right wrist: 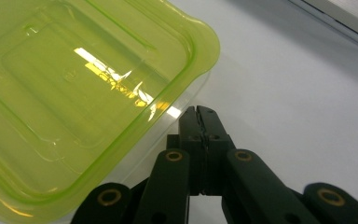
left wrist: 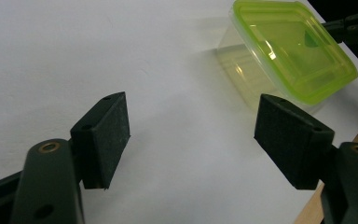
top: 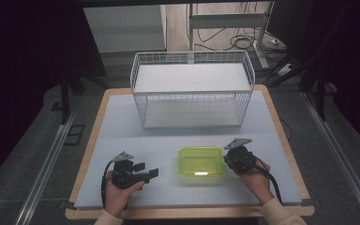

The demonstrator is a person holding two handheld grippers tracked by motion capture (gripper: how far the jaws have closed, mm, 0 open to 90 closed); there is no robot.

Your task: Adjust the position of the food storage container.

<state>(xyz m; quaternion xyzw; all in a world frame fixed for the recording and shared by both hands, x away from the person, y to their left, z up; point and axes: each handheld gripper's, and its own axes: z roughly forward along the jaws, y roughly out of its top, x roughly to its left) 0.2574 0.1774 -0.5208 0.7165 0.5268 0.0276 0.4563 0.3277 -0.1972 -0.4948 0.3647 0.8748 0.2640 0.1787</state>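
Container point(top: 201, 161) with green lid sits on the table's near middle, between our grippers, long axis running left-right. Right gripper point(right wrist: 199, 113) is nearer, jaws pressed together on nothing, tips just beside its right edge. Left gripper point(left wrist: 191, 135) gapes wide, empty, well apart.

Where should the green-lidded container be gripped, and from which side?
Judging by its pose, grip the container across its short sides, one gripper each. It lies flat, lid up, too wide for one pair of jaws. The open left gripper faces its left side; the shut right gripper is at its right corner.
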